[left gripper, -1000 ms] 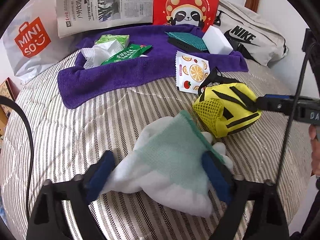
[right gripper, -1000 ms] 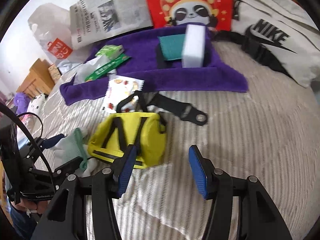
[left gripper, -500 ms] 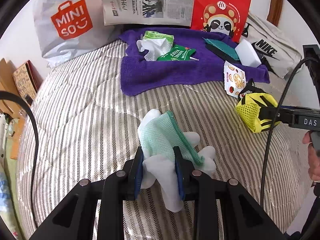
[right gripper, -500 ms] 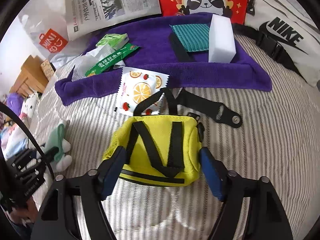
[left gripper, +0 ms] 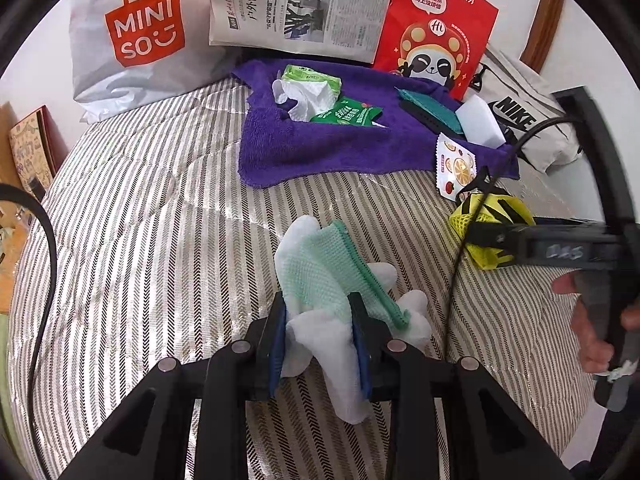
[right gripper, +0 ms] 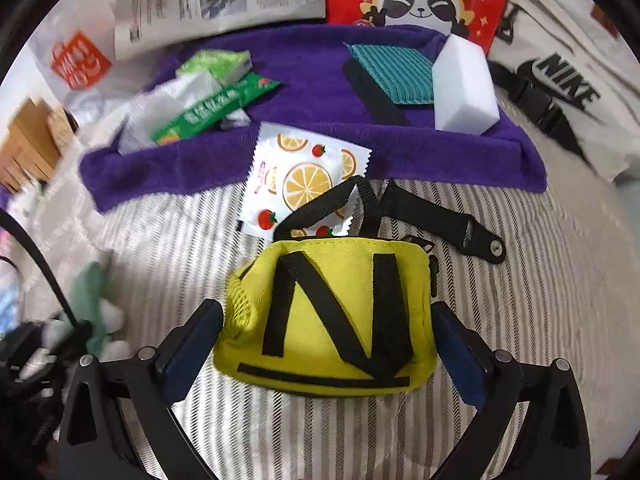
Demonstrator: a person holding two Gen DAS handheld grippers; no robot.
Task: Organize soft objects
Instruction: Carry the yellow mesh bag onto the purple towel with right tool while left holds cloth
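Observation:
My left gripper (left gripper: 320, 328) is shut on a white and mint-green soft toy (left gripper: 332, 280) on the striped bed (left gripper: 152, 240). My right gripper (right gripper: 328, 340) is open, its jaws on either side of a yellow pouch (right gripper: 332, 312) with black straps; the pads stand just off its sides. The pouch also shows in the left wrist view (left gripper: 492, 232) with the right gripper around it. A purple towel (left gripper: 320, 148) at the back holds a tissue pack (left gripper: 308, 88), a green packet (left gripper: 344, 114), a teal cloth (left gripper: 424, 104) and a white sponge (left gripper: 480, 120).
A fruit-print sachet (right gripper: 304, 180) lies half on the purple towel's (right gripper: 312, 76) front edge, under the pouch's strap. A Miniso bag (left gripper: 136, 44), a newspaper (left gripper: 296, 8), a red panda bag (left gripper: 436, 36) and a Nike bag (left gripper: 520, 116) line the back.
My left gripper closed on the soft toy and drew back with it. My right gripper moved forward so its open jaws now flank the yellow pouch.

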